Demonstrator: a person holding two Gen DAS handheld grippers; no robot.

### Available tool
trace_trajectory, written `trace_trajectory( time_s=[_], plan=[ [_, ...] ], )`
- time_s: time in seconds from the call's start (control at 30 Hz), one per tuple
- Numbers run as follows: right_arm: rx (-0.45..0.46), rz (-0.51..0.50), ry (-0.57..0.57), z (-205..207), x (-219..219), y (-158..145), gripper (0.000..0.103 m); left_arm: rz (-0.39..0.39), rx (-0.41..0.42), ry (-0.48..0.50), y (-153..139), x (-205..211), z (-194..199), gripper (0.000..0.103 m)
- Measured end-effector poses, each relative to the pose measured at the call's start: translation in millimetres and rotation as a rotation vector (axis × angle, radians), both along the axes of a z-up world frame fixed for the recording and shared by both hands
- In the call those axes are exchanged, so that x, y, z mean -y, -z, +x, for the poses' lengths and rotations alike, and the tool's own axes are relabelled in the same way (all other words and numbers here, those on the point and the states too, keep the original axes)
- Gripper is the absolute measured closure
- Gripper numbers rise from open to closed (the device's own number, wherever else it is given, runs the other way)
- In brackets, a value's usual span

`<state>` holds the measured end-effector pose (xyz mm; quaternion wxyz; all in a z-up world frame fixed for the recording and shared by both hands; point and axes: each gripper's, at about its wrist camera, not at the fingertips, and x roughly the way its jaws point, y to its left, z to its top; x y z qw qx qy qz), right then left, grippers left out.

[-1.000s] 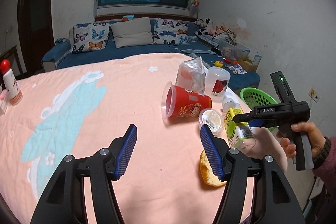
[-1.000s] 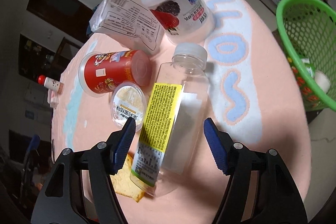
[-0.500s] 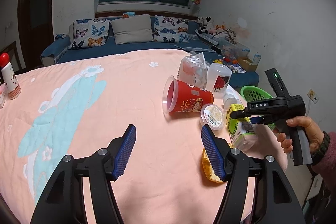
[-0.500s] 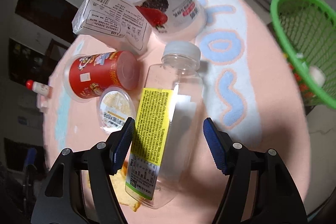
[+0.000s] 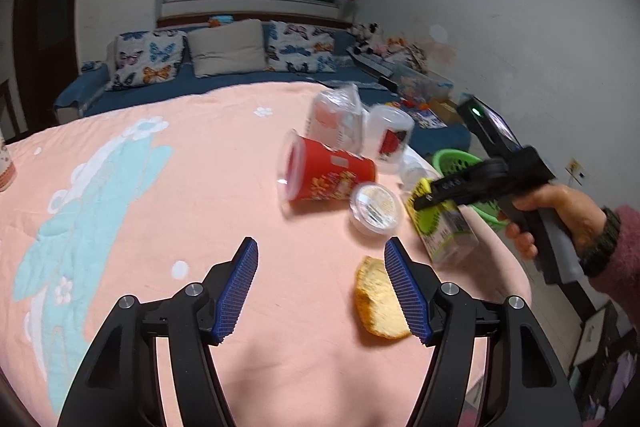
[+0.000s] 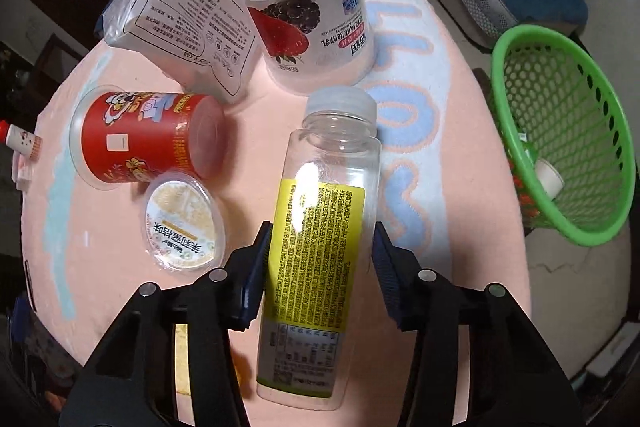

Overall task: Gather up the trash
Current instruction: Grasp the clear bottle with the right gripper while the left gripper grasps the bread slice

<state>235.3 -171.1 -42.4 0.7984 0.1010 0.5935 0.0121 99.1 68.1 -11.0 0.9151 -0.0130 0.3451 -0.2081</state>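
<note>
The right gripper (image 6: 320, 259) points steeply down over a clear plastic bottle (image 6: 320, 259) with a yellow label, which lies on its side on the counter (image 6: 460, 255) under a pink cloth. Its jaws are closing: the bottle body sits between them, the left pad touching the label edge and the right pad at the bottle's other side (whether that pad presses yet cannot be told). The white cap end points away from the gripper.

The left gripper (image 5: 320, 287) hovers above the cloth with jaws wide apart and nothing between them. A piece of bread (image 5: 378, 301) lies on the cloth just beside its right finger.

Near the bottle lie a red cup (image 6: 148, 135) on its side, a small lidded tub (image 6: 182, 223) touching the cup, a white wrapped pack (image 6: 188, 19) and a yoghurt tub (image 6: 308, 15) standing upside down.

A green basket (image 6: 560, 123) sits off the counter edge, beside the bottle's side of the counter, with a few items inside.

A person's hand (image 5: 560, 211) grips the right gripper's handle.
</note>
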Motion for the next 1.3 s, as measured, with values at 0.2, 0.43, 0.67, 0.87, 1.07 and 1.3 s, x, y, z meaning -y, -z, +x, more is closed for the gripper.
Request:
trace_trajectory(
  time_s=[0.2,0.43,0.67,0.87,1.07,1.3],
  plan=[
    [0.020,-0.018,-0.042,-4.2,-1.2,-0.1,0.055,0.033,-0.075,0.092,22.4,27.3,0.7,0.039],
    [0.050,-0.013,-0.089,-18.9,11.6,-2.1,0.056,0.062,-0.178,0.125,51.3,52.3,21.8,0.048],
    [0.066,0.029,-0.115,-31.0,29.9,-6.0,0.057,0.057,-0.278,0.105,78.9,53.2,44.2,0.069],
    [0.079,0.066,-0.131,-34.2,33.6,-8.1,0.057,0.059,-0.309,0.123,91.6,60.2,51.4,0.086],
    [0.107,0.110,-0.131,-38.7,42.5,-13.2,0.057,0.068,-0.296,0.127,90.8,63.7,53.0,0.092],
    [0.168,0.124,-0.056,-40.1,92.3,-30.7,0.057,0.070,-0.271,0.134,71.9,66.2,50.4,0.094]
  ],
)
